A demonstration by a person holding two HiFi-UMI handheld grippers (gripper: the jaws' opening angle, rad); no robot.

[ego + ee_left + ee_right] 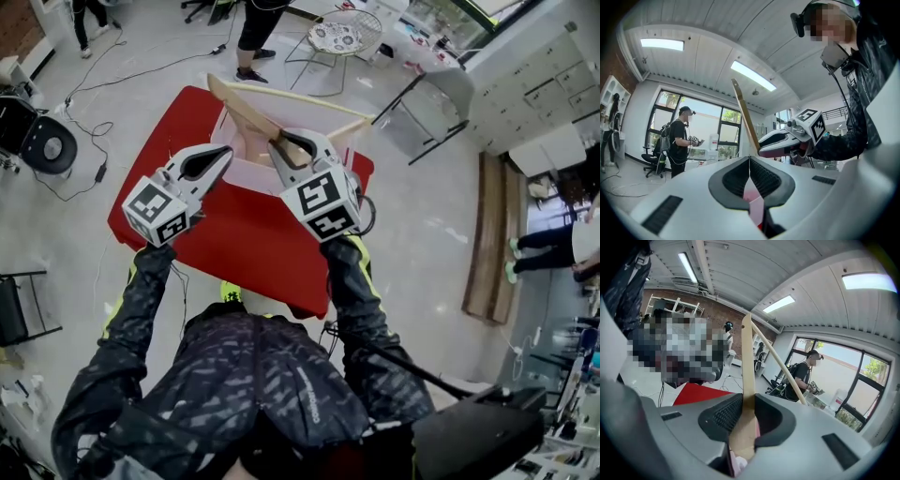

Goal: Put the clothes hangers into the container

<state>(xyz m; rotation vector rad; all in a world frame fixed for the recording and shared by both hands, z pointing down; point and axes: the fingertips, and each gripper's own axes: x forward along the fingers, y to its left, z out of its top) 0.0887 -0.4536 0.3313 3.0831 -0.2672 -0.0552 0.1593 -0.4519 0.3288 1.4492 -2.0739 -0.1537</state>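
A wooden clothes hanger (251,111) hangs in the air over a pale, translucent container (246,174) that stands on the red table (234,239). My right gripper (281,150) is shut on one arm of the hanger, and in the right gripper view the wood (747,362) runs up from between the pads of that gripper (745,420). The left gripper (225,156) is level with it to the left, above the container's near edge, apart from the hanger. Its jaws (750,171) are shut with nothing between them. From the left gripper view the hanger (744,117) and the right gripper (785,139) show just ahead.
A round wire chair (344,36) and a standing person (255,37) are beyond the table. A folding chair (433,101) stands at the right, a black stool (45,142) at the left. Cables lie on the floor. Another person (678,140) stands by the windows.
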